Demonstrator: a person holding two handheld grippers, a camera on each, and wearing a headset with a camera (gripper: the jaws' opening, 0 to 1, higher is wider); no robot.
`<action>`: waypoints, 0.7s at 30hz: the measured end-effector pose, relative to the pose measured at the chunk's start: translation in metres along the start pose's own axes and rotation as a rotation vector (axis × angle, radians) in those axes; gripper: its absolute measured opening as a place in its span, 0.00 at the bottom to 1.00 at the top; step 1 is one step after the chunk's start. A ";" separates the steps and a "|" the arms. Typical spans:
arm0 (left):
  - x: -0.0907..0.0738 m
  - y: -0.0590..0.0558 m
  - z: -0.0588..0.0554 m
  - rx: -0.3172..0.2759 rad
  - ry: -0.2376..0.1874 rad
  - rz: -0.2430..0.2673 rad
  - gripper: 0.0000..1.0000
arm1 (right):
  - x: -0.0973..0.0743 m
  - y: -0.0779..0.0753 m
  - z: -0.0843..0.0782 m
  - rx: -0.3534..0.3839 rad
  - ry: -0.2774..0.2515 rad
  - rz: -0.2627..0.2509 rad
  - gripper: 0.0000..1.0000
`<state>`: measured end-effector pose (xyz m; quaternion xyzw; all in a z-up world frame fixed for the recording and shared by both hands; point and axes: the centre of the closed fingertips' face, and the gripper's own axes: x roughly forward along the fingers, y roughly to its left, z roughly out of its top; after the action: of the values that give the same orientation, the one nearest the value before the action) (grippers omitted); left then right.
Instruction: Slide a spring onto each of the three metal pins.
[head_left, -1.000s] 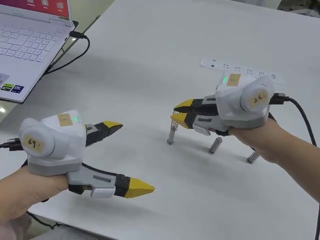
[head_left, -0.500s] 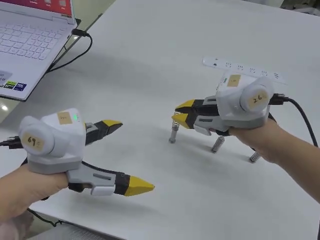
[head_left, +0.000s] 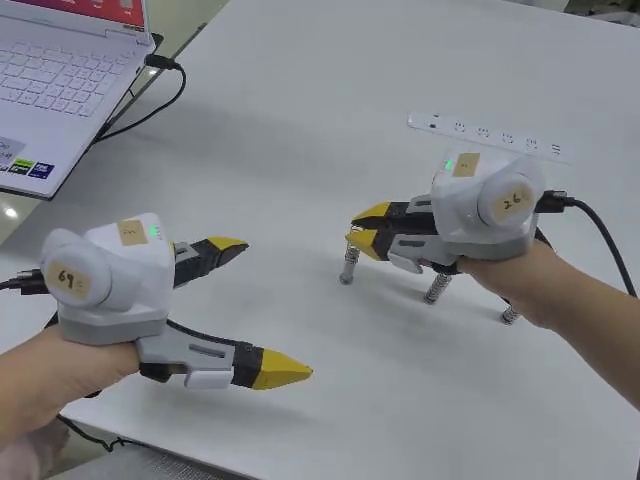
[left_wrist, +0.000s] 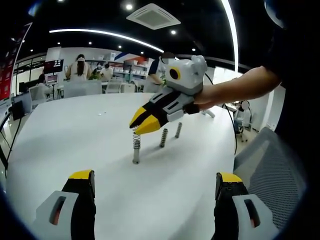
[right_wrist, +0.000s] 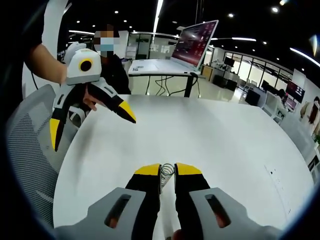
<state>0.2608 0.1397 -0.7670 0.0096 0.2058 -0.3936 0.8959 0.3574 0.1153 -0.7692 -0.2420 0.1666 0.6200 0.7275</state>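
Spring (right_wrist: 167, 169) is clamped between the right gripper (head_left: 362, 228) jaws, over the end pin (head_left: 347, 272) on the table (head_left: 300, 120). Left gripper (head_left: 266, 308) is held wide open. Spring is judged light, squashy and slippery; best pinched gently mid-coil.

**Open office, white surface**

The white surface (head_left: 300, 100) carries a laptop (head_left: 60, 80) at its left edge and a power strip (head_left: 495, 137) further back. Overhead, a dark ceiling has light strips (left_wrist: 90, 31) and 1 vent (left_wrist: 152, 16). A grey mesh chair (left_wrist: 272, 170) stands alongside.
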 end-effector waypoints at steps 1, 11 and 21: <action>0.000 0.000 0.000 0.000 -0.001 0.000 0.98 | 0.000 0.001 -0.001 -0.003 0.003 0.001 0.08; -0.001 0.001 -0.003 -0.003 0.003 0.005 0.97 | 0.004 0.012 -0.002 -0.019 0.022 0.011 0.08; -0.001 0.002 -0.005 -0.007 0.004 0.007 0.97 | 0.018 0.010 -0.018 -0.055 0.067 0.034 0.08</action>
<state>0.2594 0.1426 -0.7710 0.0082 0.2090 -0.3896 0.8969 0.3515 0.1216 -0.7952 -0.2795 0.1778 0.6283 0.7039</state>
